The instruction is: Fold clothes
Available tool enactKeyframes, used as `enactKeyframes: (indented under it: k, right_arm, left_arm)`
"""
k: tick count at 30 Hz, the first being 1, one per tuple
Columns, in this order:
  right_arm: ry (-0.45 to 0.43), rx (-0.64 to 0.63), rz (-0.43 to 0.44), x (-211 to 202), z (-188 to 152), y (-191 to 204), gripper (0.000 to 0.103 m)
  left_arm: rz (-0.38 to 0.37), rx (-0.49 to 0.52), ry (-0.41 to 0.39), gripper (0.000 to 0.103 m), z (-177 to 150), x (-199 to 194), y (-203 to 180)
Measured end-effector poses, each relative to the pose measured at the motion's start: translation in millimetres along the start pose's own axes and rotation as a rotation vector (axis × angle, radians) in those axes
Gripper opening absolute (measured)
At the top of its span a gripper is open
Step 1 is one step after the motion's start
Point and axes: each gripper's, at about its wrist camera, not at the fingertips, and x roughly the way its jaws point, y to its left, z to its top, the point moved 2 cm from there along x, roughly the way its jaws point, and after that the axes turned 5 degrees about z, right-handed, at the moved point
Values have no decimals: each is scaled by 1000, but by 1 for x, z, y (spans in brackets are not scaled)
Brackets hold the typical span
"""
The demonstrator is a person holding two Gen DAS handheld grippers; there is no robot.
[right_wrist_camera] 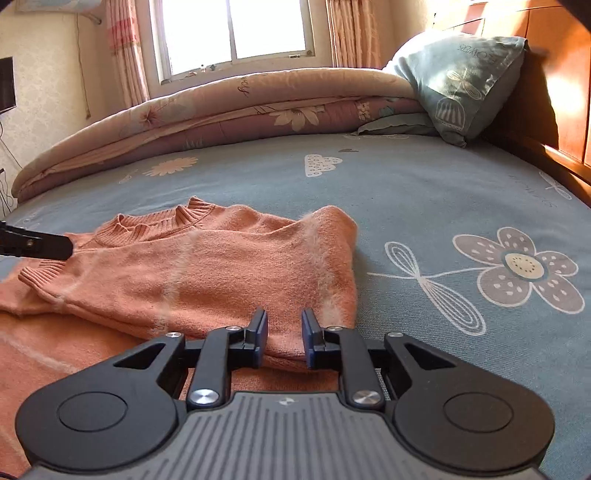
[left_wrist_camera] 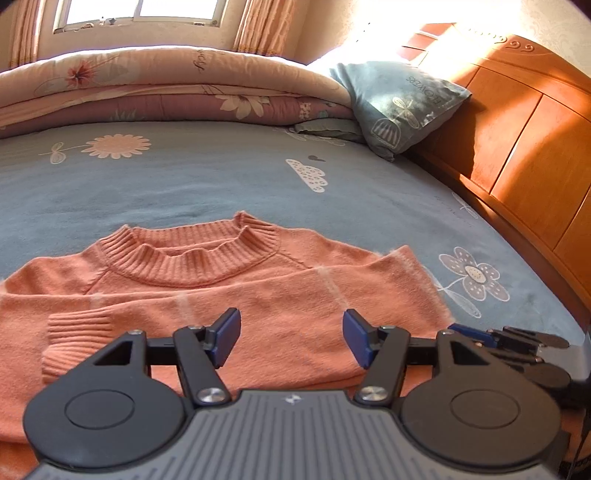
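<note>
An orange knit sweater (left_wrist_camera: 236,295) lies flat on the bed, ribbed collar (left_wrist_camera: 192,254) at the far side. Both sleeves are folded across the chest, and one ribbed cuff (left_wrist_camera: 79,323) rests at the left. My left gripper (left_wrist_camera: 291,334) hovers over the sweater's lower middle, wide open and holding nothing. My right gripper (right_wrist_camera: 284,332) sits low at the sweater's (right_wrist_camera: 207,273) right edge. Its fingers stand a narrow gap apart, and the folded sleeve's edge lies between them without being pinched. From the left wrist view the right gripper (left_wrist_camera: 509,343) shows at the right edge.
The bed has a blue flower-print sheet (left_wrist_camera: 221,177). A folded floral quilt (left_wrist_camera: 166,88) lies along its far side, with a blue pillow (left_wrist_camera: 402,99) against the orange wooden headboard (left_wrist_camera: 524,122) on the right. A window (right_wrist_camera: 236,33) is behind. The left gripper's black tip (right_wrist_camera: 37,245) shows at the left.
</note>
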Motion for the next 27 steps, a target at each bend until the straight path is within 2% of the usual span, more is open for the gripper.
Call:
enactKeyframes:
  k: [2, 4, 6, 7, 9, 14, 17, 20, 22, 27]
  right_arm:
    - [-19, 17, 7, -16, -2, 10, 38]
    - [-21, 39, 23, -29, -6, 21, 39]
    - [-30, 35, 56, -34, -16, 33, 41]
    - [-24, 18, 71, -32, -19, 39, 46]
    - [-2, -29, 99, -23, -25, 48, 46]
    - [73, 49, 173, -8, -30, 35, 50]
    - [81, 79, 192, -10, -30, 27, 51]
    - [86, 87, 202, -10, -29, 23, 52]
    - [88, 92, 208, -9, -30, 21, 53]
    - [90, 73, 206, -11, -31, 21, 53]
  left_arm:
    - [-38, -12, 38, 61, 6, 18, -14]
    - [-76, -23, 76, 64, 11, 35, -29]
    - [-114, -35, 114, 71, 17, 53, -43]
    - [-132, -41, 132, 72, 19, 62, -50]
    - [-170, -53, 170, 72, 25, 79, -64]
    - [-265, -82, 265, 72, 39, 123, -100]
    - [-322, -100, 322, 72, 48, 149, -121]
    - [-304, -83, 341, 72, 44, 167, -132]
    - [-291, -72, 339, 79, 43, 175, -138]
    - [-266, -46, 316, 80, 47, 175, -150]
